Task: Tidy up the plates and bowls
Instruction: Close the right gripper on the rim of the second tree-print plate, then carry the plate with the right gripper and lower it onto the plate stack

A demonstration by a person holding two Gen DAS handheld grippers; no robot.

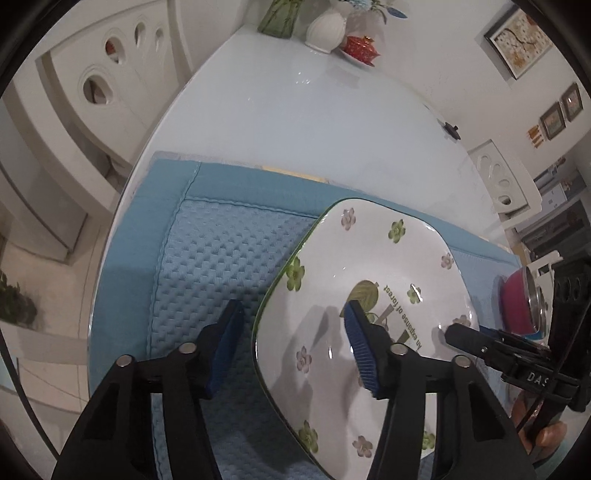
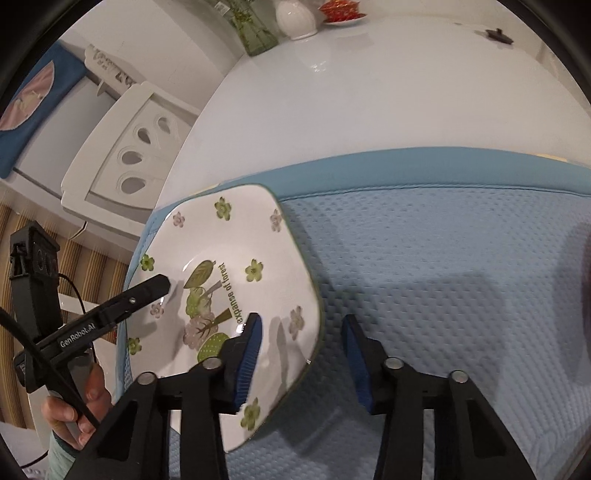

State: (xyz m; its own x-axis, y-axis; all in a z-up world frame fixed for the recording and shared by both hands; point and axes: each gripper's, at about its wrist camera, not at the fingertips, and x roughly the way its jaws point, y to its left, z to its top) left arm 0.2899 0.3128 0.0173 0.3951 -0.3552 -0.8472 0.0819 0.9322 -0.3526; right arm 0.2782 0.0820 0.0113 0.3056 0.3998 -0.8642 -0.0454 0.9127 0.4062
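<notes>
A white, rounded-square plate (image 1: 369, 251) with green and pink flowers lies on a blue quilted mat (image 1: 221, 240). My left gripper (image 1: 293, 308) is open and straddles the plate's left rim, one pad over the mat and the other over the plate's face. In the right wrist view my right gripper (image 2: 302, 319) is open across the opposite rim of the plate (image 2: 229, 229). Its left pad is above the plate and its right pad is above the mat (image 2: 443, 240). Neither pair of pads presses the rim. A red bowl (image 1: 517, 302) with a metal rim stands just beyond the plate's right side.
The mat covers the near part of a glossy white table (image 1: 314, 122). At the table's far end stand a white vase (image 1: 327, 27), a green glass vase (image 2: 255, 33) and a red ornament (image 1: 360, 48). White chairs (image 2: 122, 155) flank the table. A hand (image 2: 85, 402) holds the left tool.
</notes>
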